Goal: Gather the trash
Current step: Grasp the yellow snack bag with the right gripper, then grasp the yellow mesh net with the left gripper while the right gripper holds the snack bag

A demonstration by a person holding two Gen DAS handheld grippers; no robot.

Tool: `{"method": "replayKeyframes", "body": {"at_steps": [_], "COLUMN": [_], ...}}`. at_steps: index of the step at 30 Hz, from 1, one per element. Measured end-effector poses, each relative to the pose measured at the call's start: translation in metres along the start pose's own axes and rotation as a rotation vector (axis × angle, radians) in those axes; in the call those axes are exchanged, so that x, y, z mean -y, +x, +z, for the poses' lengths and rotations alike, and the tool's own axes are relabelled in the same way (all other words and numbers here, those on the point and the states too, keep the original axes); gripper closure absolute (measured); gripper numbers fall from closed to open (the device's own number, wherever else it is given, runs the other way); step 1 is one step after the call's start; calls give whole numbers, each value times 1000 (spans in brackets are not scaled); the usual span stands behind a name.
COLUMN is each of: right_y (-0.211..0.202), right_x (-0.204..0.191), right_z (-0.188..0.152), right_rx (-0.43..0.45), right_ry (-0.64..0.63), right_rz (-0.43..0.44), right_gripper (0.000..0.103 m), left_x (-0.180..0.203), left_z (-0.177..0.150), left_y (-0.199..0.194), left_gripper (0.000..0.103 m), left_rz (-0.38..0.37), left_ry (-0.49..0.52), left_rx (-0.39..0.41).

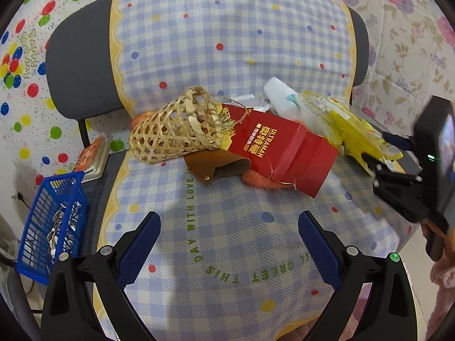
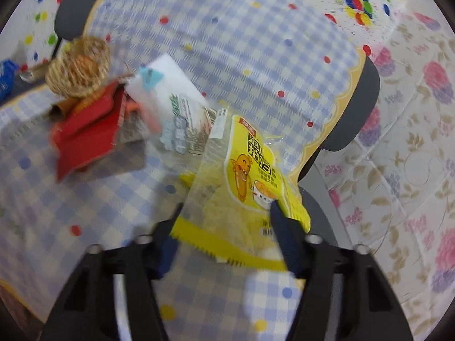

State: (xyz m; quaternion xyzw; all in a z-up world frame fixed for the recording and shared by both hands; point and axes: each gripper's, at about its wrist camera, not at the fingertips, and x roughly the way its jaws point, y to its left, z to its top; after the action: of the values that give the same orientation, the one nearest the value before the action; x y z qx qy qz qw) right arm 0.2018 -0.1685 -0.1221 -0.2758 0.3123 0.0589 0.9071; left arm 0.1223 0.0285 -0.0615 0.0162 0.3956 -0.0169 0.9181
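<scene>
A dark chair [image 1: 76,65] stood draped in a blue-and-white checked cloth [image 1: 227,42] with coloured dots and a yellow scalloped border. Behind it hung a white sheet printed with balloons [image 1: 25,56], and to the right a floral sheet [image 2: 412,142] in pink and purple.

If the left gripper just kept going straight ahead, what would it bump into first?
Probably the red Ultraman box or the brown leather pouch beside it; depth is hard to judge. The left gripper is open, over bare checked cloth.

Yellow snack wrapper [image 2: 241,182] lies crumpled beside torn red box [image 1: 280,153] and white packet [image 1: 280,95].
</scene>
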Motion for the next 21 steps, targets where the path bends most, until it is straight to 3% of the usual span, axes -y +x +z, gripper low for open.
{"method": "replayKeyframes", "body": {"at_steps": [1, 5, 11, 14, 21], "right_y": [-1, -38, -119, -142, -164], "right_x": [4, 43, 104, 112, 111], "right_z": [2, 5, -20, -44, -94], "right_rx": [10, 158, 363, 381, 353], "right_ry": [21, 218, 538, 611, 669], "right_rz": [-2, 30, 138, 203, 154], "right_gripper": [88, 99, 99, 99, 99], "left_x": [1, 5, 15, 26, 73], "left_z": [0, 0, 3, 4, 11], "left_y": [-1, -10, -17, -18, -16], "left_gripper": [8, 8, 8, 9, 13], "left_rz": [-1, 6, -32, -59, -123], "left_ry": [5, 47, 57, 68, 123], "left_rx": [7, 42, 58, 72, 133]}}
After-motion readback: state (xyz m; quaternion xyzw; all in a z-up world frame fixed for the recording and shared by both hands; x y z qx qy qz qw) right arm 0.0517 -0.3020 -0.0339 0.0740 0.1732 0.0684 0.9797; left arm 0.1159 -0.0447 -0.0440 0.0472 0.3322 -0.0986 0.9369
